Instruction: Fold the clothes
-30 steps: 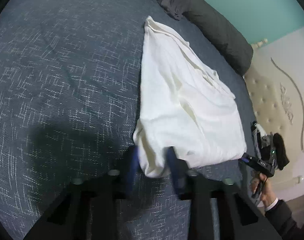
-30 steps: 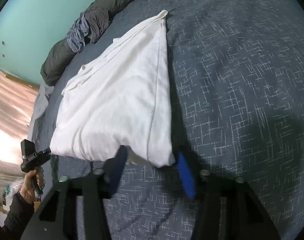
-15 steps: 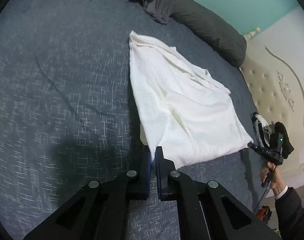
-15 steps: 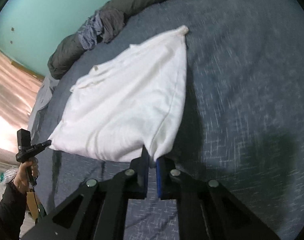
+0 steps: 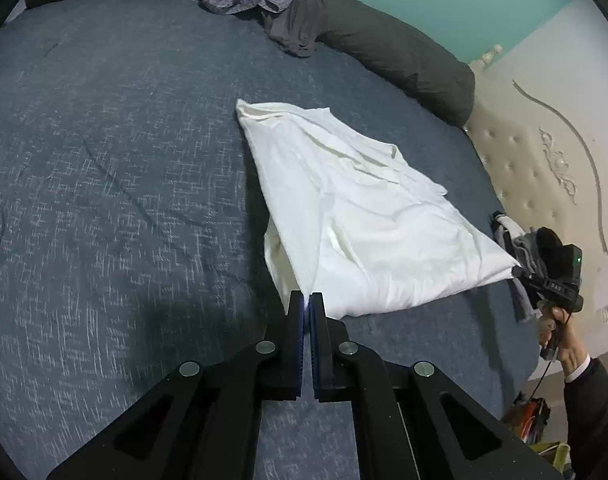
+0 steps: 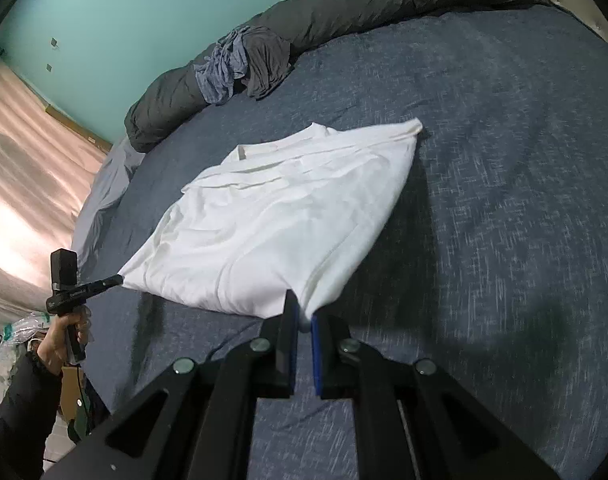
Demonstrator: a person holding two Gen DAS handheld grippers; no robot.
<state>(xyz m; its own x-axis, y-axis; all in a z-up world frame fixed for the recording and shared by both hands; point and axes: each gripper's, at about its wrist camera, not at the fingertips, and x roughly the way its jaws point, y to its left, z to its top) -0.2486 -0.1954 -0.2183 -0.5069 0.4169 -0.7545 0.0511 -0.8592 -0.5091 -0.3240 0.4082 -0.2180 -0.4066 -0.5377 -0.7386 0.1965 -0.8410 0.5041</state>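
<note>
Item: white cotton T-shirt [image 5: 368,216], near corners clamped in my left tool [image 5: 306,300] and right tool [image 6: 303,312]. Ahead: blue-grey woven bed [image 5: 104,160]. Advice: lift both evenly, hem taut.

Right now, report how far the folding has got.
Done: the white shirt already lies partly folded on the blue bedspread. In hand: the left gripper and right gripper each pinch a near corner, lifting that edge. Left: carry it over to the far edge; the crumpled clothes by the dark duvet look untouched.
</note>
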